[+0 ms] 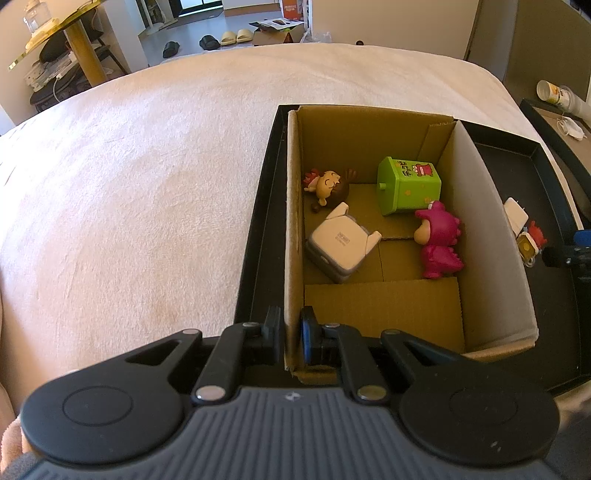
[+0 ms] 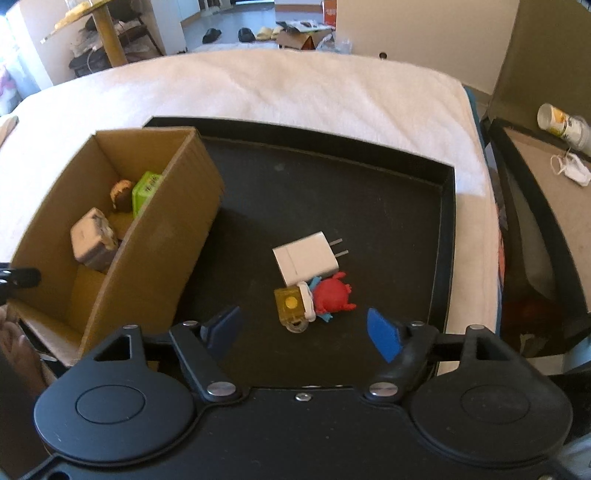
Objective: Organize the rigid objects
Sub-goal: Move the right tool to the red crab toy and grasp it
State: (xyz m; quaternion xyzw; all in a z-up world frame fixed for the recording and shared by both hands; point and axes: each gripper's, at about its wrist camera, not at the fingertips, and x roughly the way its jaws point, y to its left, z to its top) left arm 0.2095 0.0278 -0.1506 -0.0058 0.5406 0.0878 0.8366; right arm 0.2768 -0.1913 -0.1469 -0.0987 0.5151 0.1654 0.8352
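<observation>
A cardboard box [image 1: 293, 229] stands in a black tray [image 2: 332, 206] on a cream blanket. In the box lie a brown-haired doll [image 1: 328, 186], a green toy box [image 1: 408, 184], a white charger cube [image 1: 341, 245] and a pink dinosaur figure [image 1: 439, 242]. My left gripper [image 1: 291, 336] is shut on the box's near left wall. On the tray floor lie a white plug adapter [image 2: 306, 260], a red crab figure [image 2: 332, 295] and a small yellow block [image 2: 290, 304]. My right gripper [image 2: 304, 328] hangs open just above them, with nothing between its fingers.
The tray's far and right parts [image 2: 351, 177] are bare black floor. A second black tray with cardboard [image 2: 535, 192], a cup [image 2: 563, 123] and a face mask [image 2: 572, 168] stand to the right. A gold-legged table [image 1: 79, 44] and slippers [image 1: 236, 36] lie beyond the bed.
</observation>
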